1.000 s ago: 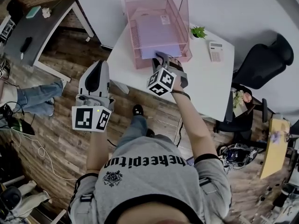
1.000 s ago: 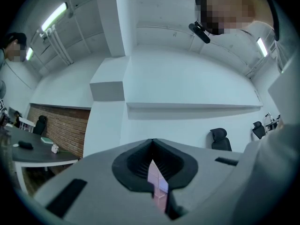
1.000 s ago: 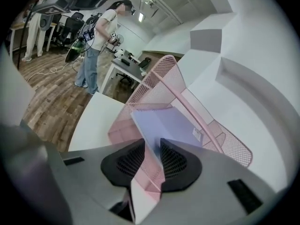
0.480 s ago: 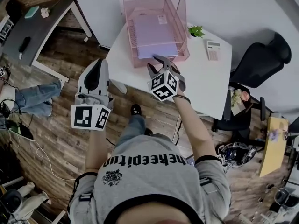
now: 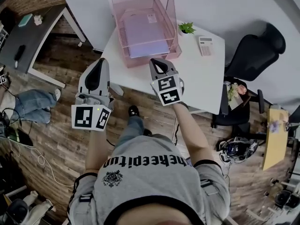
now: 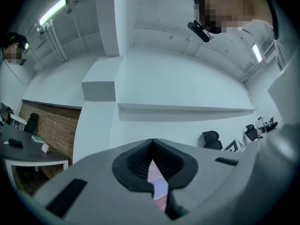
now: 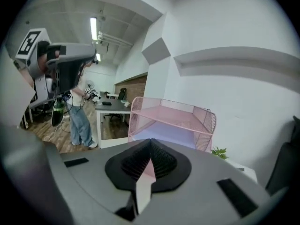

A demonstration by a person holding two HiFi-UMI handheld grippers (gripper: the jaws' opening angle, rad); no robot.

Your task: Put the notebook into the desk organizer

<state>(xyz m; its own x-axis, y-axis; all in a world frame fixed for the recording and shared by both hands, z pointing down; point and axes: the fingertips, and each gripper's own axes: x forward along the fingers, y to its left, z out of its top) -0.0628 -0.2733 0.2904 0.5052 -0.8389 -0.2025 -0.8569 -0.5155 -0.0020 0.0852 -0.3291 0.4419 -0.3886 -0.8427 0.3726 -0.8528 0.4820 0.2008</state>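
Head view showed me the pale lilac, flat rectangular notebook (image 5: 143,34) lying in the lower tier of the pink wire-mesh desk organizer (image 5: 165,12), near its open front. A small white label (image 5: 151,18) above it was too small to read. My left gripper (image 6: 152,144) and right gripper (image 7: 150,143) each had their jaws pressed together on nothing. The organizer sat on a white table (image 5: 201,78) with a small green potted plant (image 5: 187,28) and a white calculator (image 5: 205,46), over a wood-plank floor (image 5: 56,125).

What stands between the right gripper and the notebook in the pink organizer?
Nothing visible. The notebook lies in the organizer, on its lower tier, whose open front faces the shut right gripper across the desk.
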